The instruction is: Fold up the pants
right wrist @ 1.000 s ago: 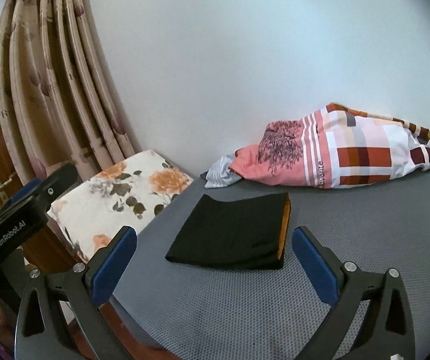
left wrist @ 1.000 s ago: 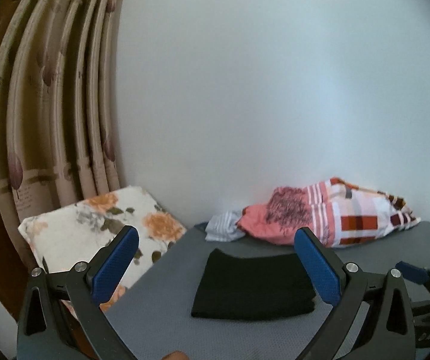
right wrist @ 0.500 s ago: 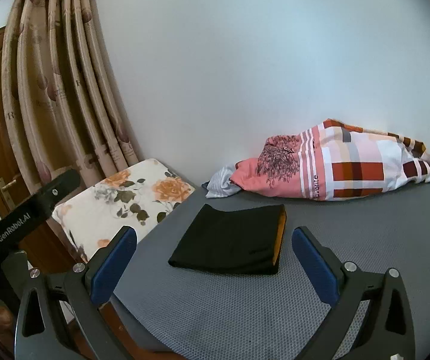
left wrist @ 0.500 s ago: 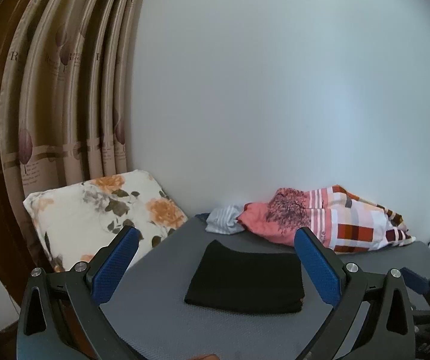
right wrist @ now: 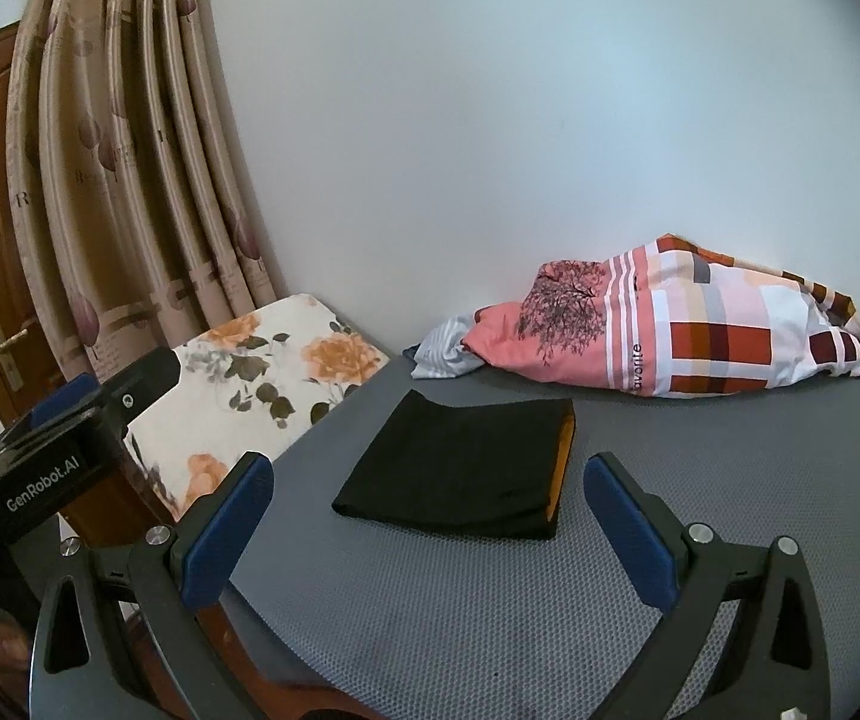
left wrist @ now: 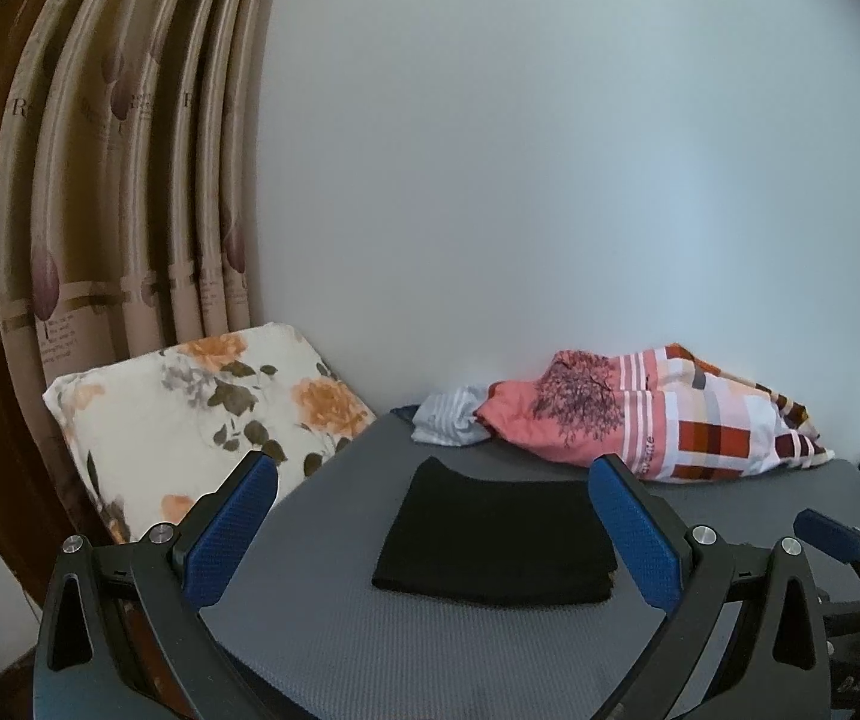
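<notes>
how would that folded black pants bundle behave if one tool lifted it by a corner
The folded black fabric pants would probably flop open: the layers lie loose, with an orange lining edge showing at the stack's right side. They look thin and flat, so likely light. The textured grey mat would likely resist sliding, so a push may bunch them.

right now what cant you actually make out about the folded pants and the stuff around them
- Black pants: underside and inner layers are hidden by the top fold in both wrist views.
- Orange strip: shows only in the right wrist view; what it is cannot be told.
- Striped cloth: partly covered by the patterned bedding.
- Grey mat: near edge is cut off by the right gripper.
- Right gripper: only partly shown in the left wrist view, cut by the frame edge.
</notes>
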Demonstrator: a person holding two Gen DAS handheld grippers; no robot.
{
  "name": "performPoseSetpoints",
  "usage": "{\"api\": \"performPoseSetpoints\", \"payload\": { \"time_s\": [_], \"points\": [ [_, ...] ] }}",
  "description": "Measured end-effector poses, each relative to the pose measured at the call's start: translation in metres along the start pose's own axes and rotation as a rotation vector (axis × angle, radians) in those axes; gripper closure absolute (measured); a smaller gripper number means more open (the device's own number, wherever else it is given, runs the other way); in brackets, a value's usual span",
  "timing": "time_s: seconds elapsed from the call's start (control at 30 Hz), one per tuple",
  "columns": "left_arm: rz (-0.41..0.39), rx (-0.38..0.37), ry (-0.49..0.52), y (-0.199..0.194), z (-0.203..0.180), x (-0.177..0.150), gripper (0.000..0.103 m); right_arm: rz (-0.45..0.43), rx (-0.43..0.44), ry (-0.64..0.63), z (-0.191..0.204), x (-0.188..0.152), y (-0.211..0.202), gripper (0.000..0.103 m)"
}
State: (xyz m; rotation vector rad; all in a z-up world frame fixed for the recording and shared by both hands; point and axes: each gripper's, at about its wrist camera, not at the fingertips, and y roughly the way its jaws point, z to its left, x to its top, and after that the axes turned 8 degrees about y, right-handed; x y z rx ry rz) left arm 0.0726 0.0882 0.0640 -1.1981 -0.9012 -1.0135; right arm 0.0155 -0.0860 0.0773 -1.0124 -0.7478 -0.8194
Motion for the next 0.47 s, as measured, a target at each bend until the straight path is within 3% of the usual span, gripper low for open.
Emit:
{"api": "performPoseSetpoints", "payload": {
  "time_s": [0.47],
  "points": [
    [0.031, -0.013, 0.003, 0.016, -0.002, -0.018, 0.000, 0.054, -0.011, -0.003, -0.003, -0.008, 0.015, 0.000]
  ]
}}
